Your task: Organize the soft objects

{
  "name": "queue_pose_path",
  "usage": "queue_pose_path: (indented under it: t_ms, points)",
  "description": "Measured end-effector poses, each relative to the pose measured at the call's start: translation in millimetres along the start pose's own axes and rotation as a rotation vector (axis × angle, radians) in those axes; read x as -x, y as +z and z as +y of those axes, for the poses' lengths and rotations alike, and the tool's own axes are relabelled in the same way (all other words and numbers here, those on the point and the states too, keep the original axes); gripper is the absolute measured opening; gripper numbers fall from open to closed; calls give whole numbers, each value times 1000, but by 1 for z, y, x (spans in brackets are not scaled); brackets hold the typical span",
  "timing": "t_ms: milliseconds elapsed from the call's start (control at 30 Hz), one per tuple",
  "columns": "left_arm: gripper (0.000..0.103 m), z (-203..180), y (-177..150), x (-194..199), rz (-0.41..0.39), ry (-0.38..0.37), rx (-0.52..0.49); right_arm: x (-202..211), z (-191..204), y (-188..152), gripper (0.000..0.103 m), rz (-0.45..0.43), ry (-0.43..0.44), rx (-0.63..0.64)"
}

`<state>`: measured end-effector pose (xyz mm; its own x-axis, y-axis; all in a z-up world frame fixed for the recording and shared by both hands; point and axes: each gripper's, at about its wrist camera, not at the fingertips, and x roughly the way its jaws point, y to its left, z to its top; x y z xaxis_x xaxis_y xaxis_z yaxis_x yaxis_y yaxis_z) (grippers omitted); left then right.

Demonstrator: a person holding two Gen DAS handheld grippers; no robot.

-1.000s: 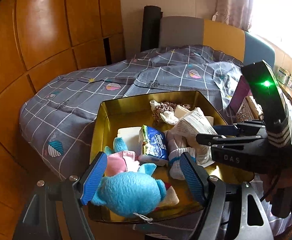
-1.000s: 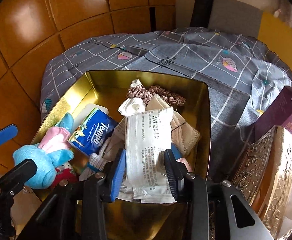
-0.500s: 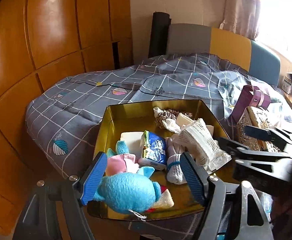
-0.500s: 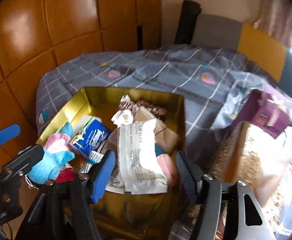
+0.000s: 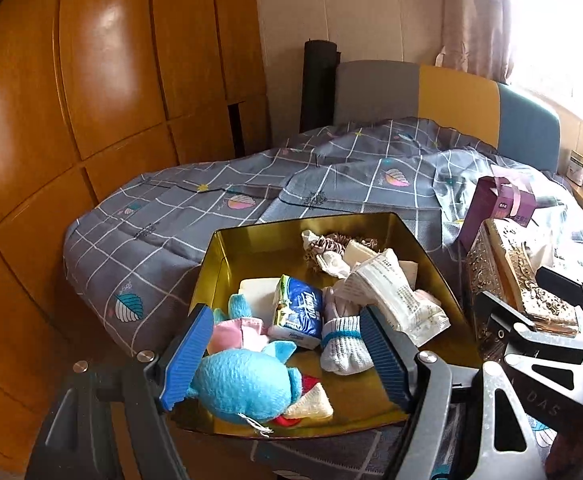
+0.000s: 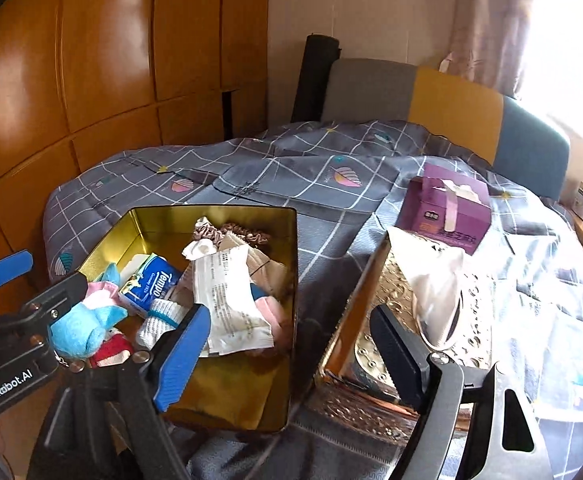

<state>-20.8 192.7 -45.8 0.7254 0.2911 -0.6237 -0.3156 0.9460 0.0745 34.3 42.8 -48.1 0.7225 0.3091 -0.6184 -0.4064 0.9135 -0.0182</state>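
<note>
**Right wrist view: both grippers empty above a filled gold tin**

Right wrist view shows the right gripper (image 6: 291, 344) with its jaws spread wide and nothing between them. It hangs over the gap between the gold tin (image 6: 295, 280) and an ornate embossed box (image 6: 375, 364) just to the right of the tin. White tissue (image 6: 435, 280) rises from the top of that box. A purple carton (image 6: 447, 208) sits behind it on the grey checked bedcover (image 6: 291, 176).

Left wrist view shows the left gripper (image 5: 287, 352) likewise spread wide and gripping nothing, held over the near end of the tin. The blue plush toy (image 5: 243, 384) lies in the tin's near corner, below and between the fingers; whether the left pad touches it cannot be told.

Contents of the tin, all inside its walls:
- blue tissue pack (image 5: 299, 312), beside the plush toy
- rolled white sock (image 5: 343, 344) with a blue band, just right of the pack
- white sealed packet (image 5: 399, 296), lying across the pile at the right
- brown scrunchie (image 5: 331, 240) against the far wall
- pink cloth (image 5: 235, 332) behind the toy

Tin rests on the bedcover at the bed's near edge.
</note>
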Motion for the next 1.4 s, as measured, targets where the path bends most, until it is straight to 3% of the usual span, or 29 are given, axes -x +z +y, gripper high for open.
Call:
queue_pose_path:
  t_ms: [1400]
  points:
    - [77, -1, 0, 6, -21, 28, 5, 6, -5, -8, 85, -9, -7, -25]
